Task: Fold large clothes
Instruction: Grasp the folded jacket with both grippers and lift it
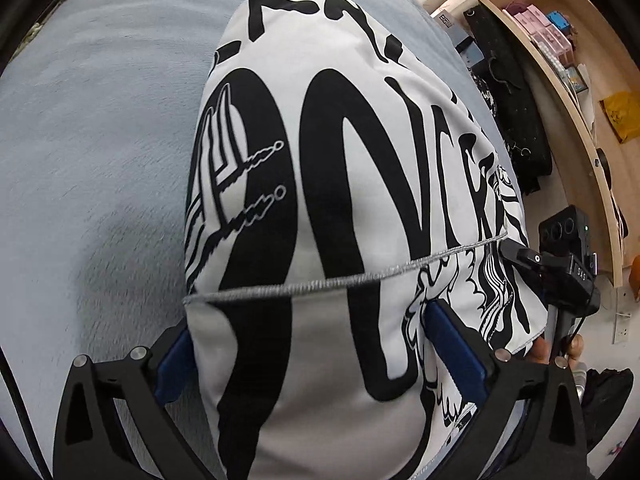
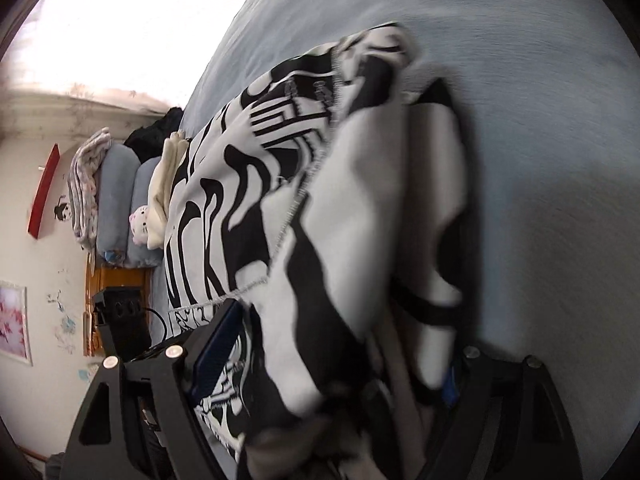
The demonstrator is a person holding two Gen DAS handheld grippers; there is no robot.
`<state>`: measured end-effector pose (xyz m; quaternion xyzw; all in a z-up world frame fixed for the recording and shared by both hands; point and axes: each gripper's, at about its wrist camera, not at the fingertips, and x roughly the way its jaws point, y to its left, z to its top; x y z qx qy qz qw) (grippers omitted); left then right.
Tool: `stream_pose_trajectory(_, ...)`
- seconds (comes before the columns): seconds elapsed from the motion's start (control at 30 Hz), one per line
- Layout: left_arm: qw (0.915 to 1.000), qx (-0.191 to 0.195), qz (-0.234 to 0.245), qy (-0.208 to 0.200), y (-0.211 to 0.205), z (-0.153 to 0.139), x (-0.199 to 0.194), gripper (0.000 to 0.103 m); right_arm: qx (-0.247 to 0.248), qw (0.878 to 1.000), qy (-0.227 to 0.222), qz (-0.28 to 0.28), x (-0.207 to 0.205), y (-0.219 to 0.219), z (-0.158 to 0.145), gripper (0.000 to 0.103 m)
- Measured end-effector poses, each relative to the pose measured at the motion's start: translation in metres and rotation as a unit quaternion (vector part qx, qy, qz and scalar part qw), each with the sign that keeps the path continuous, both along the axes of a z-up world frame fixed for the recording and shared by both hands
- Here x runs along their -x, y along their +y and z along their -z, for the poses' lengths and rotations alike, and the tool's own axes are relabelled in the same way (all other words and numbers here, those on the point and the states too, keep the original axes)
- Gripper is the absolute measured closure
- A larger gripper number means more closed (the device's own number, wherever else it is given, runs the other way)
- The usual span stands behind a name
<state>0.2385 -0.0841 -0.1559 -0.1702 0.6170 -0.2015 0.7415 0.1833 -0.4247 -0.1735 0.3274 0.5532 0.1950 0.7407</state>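
A large white garment (image 1: 340, 140) with bold black print and a grey stitched hem lies folded on a blue-grey bed cover (image 1: 100, 120). My left gripper (image 1: 310, 320) stands open and wide, and the near edge of the cloth lies loosely between its blue pads (image 1: 452, 344). In the right wrist view the same garment (image 2: 320, 200) is bunched in layers on the bed cover (image 2: 540, 120). My right gripper (image 2: 344, 344) is open around that bunch; cloth covers its right fingertip. The right gripper's body (image 1: 560, 268) shows at the garment's right edge, held by a hand.
A wooden shelf unit (image 1: 580, 80) with small boxes and a black bag (image 1: 516, 120) stand beside the bed. At the bed's head lie blue pillows (image 2: 116, 200), a folded blanket (image 2: 86, 184), a plush toy (image 2: 140, 228) and a wooden bedside cabinet (image 2: 120, 280).
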Motion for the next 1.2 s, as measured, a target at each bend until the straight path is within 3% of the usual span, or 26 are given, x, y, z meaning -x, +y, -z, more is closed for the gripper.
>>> stream_pose_trajectory(0.2, 1.0, -0.005, 0.007, 0.002, -0.005, 0.008, -0.008, 0.0, 0.014, 1.0, -0.009, -0.011, -0.013, 0.019, 0.0, 0.024)
stream_pose_trajectory(0.5, 0.9996, -0.028, 0.006, -0.003, -0.019, 0.01, -0.013, 0.002, 0.041, 0.999, -0.023, -0.011, -0.008, 0.031, -0.01, 0.049)
stream_pose_trajectory(0.53, 0.9994, -0.033, 0.003, -0.008, -0.023, 0.008, -0.014, 0.004, 0.044, 0.999, -0.025, -0.009, -0.007, 0.034, -0.012, 0.053)
stream_pose_trajectory(0.7, 0.9954, -0.065, 0.007, -0.07, -0.032, -0.017, -0.002, 0.037, 0.071, 0.996, -0.051, -0.006, 0.006, 0.046, -0.03, 0.062)
stream_pose_trajectory(0.8, 0.9914, -0.084, 0.016, -0.1, -0.04, -0.035, 0.003, 0.05, 0.083, 0.994, -0.074, -0.006, 0.016, 0.057, -0.047, 0.071)
stream_pose_trajectory(0.97, 0.9871, -0.11, 0.024, -0.114, -0.05, -0.051, 0.01, 0.057, 0.103, 0.99, -0.094, -0.009, 0.035, 0.081, -0.068, 0.076)
stream_pose_trajectory(1.2, 0.9846, -0.126, 0.025, -0.119, -0.071, -0.075, 0.046, 0.059, 0.094, 0.99, -0.1, -0.014, 0.07, 0.119, -0.084, 0.076)
